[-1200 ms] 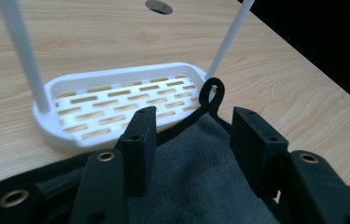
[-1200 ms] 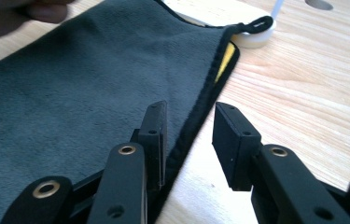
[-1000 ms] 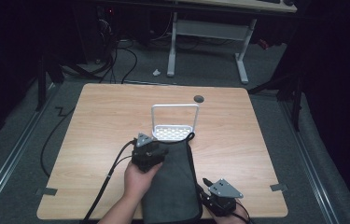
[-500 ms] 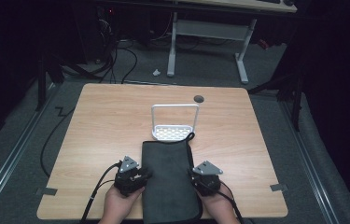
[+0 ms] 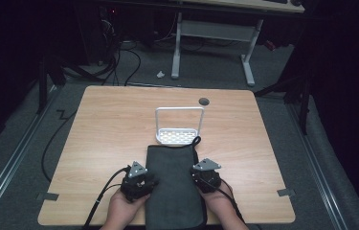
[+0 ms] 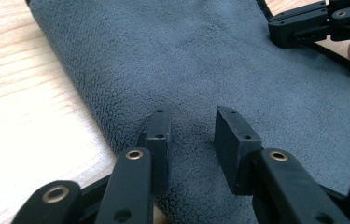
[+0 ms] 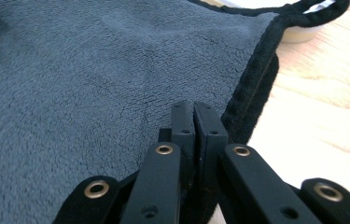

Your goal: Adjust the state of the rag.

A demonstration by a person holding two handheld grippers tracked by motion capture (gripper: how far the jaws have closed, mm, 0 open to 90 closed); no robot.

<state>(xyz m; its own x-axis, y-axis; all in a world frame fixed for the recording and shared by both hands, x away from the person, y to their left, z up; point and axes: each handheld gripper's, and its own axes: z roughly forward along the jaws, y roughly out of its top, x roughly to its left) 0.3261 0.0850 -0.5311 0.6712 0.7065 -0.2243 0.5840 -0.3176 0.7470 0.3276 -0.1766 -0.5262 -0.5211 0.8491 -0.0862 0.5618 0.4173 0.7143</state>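
A dark grey towel [image 5: 174,184] lies folded lengthwise on the wooden table [image 5: 105,129], its far end touching a white wire rack [image 5: 179,129]. My left gripper [image 5: 151,182] is at the towel's left edge. In the left gripper view it [image 6: 193,126] stands open, with both jaws resting on the towel [image 6: 210,56]. At the right edge is my right gripper [image 5: 195,179]. In the right gripper view it [image 7: 193,116] is shut, lying over the towel [image 7: 93,70] just inside its black hem. The right gripper [image 6: 277,32] also appears far off in the left gripper view.
The rack's white base [image 7: 298,32] sits just past the towel's far right corner. A dark round grommet [image 5: 204,101] is set in the table near its far edge. Cables trail from both grippers off the front edge. A desk frame [image 5: 215,38] stands on the floor beyond.
My left gripper came back from the towel's far left part to its left edge. My right gripper moved forward from the table's front right to the towel's right edge.
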